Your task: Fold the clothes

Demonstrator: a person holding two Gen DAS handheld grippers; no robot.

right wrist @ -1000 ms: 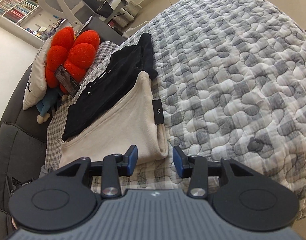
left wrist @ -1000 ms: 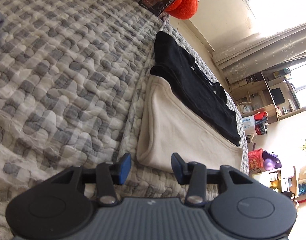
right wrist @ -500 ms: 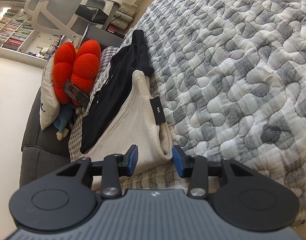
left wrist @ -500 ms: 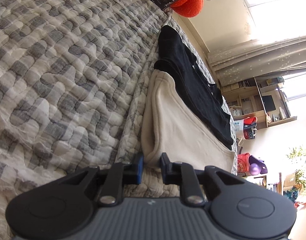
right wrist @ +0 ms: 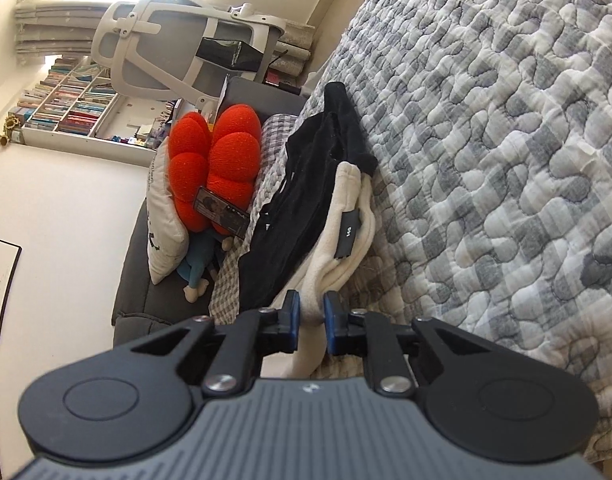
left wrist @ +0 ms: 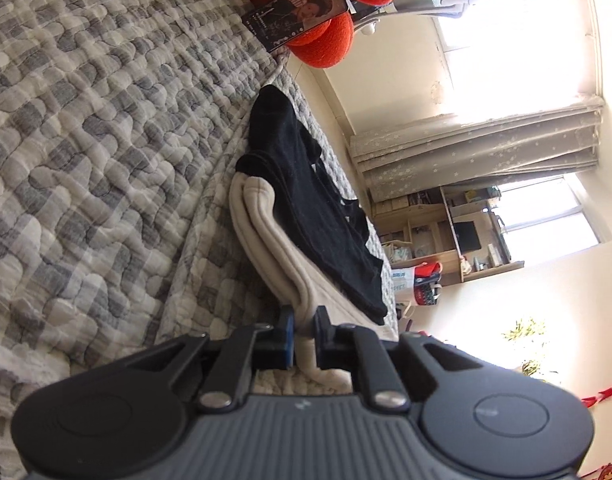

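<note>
Cream garment (left wrist: 290, 276) — long edge running away from both closing claws.

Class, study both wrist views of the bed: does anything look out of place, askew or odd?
A phone with its screen lit leans against the red cushion, odd beside folding work. The black garment lies rumpled and skewed over the cream garment, whose edge both grippers are closing on.
</note>
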